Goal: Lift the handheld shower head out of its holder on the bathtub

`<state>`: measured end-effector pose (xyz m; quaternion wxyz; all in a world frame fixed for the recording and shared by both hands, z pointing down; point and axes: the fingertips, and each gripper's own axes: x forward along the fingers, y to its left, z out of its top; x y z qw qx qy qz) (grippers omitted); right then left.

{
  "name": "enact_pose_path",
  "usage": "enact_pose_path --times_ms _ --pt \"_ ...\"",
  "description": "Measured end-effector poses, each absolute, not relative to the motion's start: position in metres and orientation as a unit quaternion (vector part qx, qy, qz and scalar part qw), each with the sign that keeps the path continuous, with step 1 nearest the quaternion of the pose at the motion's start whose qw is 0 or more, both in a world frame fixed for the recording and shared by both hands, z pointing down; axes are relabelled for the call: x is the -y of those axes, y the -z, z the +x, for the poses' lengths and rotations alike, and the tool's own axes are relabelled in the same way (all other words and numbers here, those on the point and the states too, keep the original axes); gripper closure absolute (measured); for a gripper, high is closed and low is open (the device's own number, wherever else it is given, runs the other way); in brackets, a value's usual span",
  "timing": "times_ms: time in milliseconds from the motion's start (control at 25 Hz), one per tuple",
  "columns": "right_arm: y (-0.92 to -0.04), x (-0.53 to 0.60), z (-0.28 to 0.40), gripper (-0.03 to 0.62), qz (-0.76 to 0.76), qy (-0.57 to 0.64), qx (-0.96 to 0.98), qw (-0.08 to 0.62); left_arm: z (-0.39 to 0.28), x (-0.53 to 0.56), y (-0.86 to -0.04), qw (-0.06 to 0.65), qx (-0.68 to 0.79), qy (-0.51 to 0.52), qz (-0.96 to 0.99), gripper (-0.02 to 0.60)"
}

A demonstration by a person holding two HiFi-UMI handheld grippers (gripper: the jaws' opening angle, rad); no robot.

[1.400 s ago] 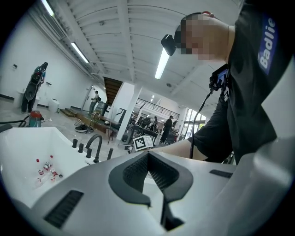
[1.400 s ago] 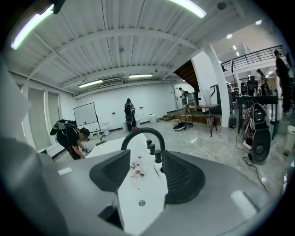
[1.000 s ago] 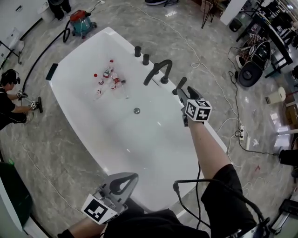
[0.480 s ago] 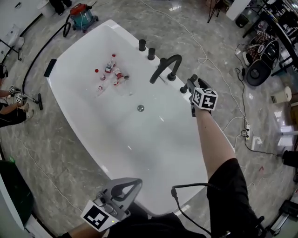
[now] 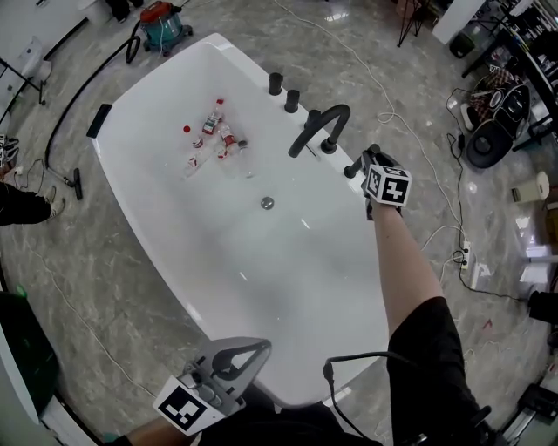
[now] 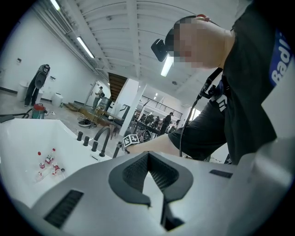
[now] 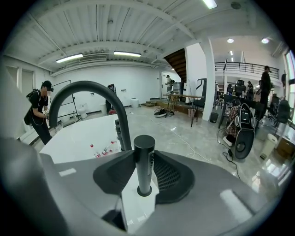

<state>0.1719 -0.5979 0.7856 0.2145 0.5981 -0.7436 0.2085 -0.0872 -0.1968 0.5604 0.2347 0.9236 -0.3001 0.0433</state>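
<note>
**Surface and room.** A white freestanding bathtub (image 5: 261, 287) stands on a grey marbled floor (image 5: 105, 287). On the far rim there are two black knobs (image 5: 275, 84), a curved black spout (image 5: 318, 126) and the handheld shower head (image 5: 354, 167). Several small red-capped bottles (image 5: 214, 135) lie inside the tub, apart from the drain (image 5: 267, 202). A canister vacuum (image 5: 161, 22) with a black hose (image 5: 78, 96) stands beyond the tub's far end. White cable (image 5: 384, 96) trails across the floor on the fittings side.

**Right gripper.** The right gripper (image 5: 366, 167) is at the rim, next to the spout. In the head view its marker cube (image 5: 386, 185) covers the contact point. The right gripper view shows it: the shower head (image 7: 144, 161) stands upright between the two jaws, and a ribbed pad (image 7: 167, 174) lies against each side of the handle. The foot of the shower head is seated in the round holder (image 7: 144, 192) on the white rim. Behind it the spout (image 7: 92, 92) arches over the tub. A person (image 7: 39, 110) stands at the left, and white ceiling beams and strip lights run overhead.

**Left gripper.** The left gripper (image 5: 248, 348) is at the near end of the tub, well apart from the fittings. The left gripper view shows its jaws brought together, with nothing between them. Beyond them are the person's outstretched right arm (image 6: 152, 145) and dark shirt (image 6: 249, 106).
</note>
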Motion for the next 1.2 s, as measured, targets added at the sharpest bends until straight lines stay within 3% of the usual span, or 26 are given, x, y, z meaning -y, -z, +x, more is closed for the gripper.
enact_pose_path --times_ms 600,1200 --pt "-0.626 0.505 0.185 0.471 0.589 -0.158 0.782 0.128 -0.052 0.154 -0.495 0.220 0.279 -0.026 0.934 0.581" --pt "-0.498 0.313 0.182 0.471 0.558 -0.130 0.816 0.082 -0.018 0.075 -0.415 0.182 0.284 0.015 0.941 0.581"
